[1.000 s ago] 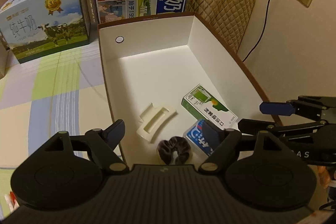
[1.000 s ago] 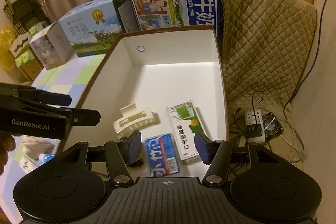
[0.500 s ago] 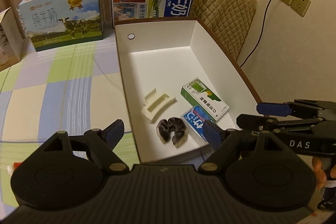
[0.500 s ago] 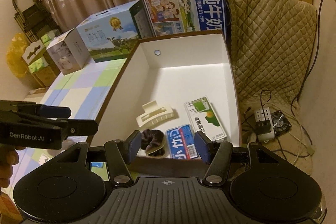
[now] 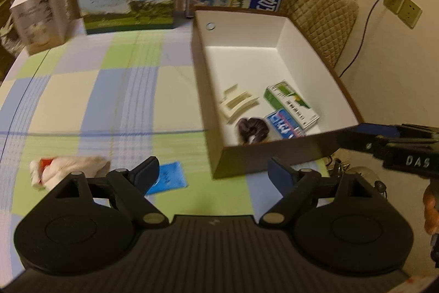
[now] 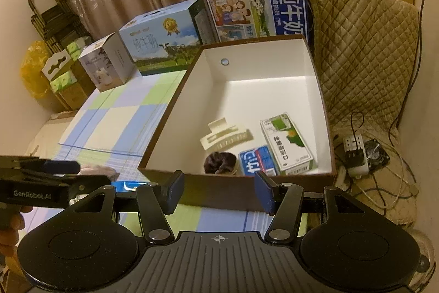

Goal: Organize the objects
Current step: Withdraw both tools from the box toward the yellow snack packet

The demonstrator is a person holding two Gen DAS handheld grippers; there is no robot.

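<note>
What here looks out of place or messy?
Two things lie loose on the table outside the box: a flat blue packet and a crumpled white bundle with a red bit. The clip, scrunchie and two small cartons already sit in the box. Nothing looks spilled or broken.

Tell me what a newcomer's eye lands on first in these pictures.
First, the open brown box with white inside, at the right of the checked tablecloth; a cream hair clip, dark scrunchie, blue packet and green-and-white carton are clustered at its near end. Behind it stand milk cartons. On the cloth near the left gripper lie a blue packet and a crumpled white bundle.
</note>
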